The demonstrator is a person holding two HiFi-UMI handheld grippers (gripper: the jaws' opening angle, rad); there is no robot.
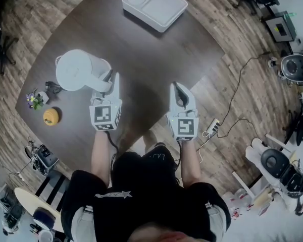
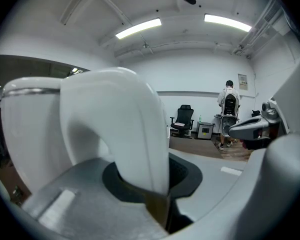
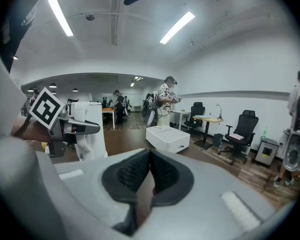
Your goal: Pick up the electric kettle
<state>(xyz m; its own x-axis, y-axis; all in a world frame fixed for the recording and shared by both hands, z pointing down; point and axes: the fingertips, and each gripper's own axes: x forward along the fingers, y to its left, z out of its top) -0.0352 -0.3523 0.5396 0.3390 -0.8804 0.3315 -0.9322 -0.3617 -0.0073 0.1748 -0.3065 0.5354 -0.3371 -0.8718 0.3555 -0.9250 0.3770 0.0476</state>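
Clamping the handle of the white electric kettle, the left gripper works at the dark table's left side; the right gripper hovers nearby, jaws pressed together, empty.

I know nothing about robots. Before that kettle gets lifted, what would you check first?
1. Left gripper closed on the handle: ok.
2. Electric kettle standing upright on the table: ok.
3. Right gripper shut, empty, apart from the kettle: ok.
4. White tray well away from the lifting path: ok.
5. Water inside the kettle: cannot tell.
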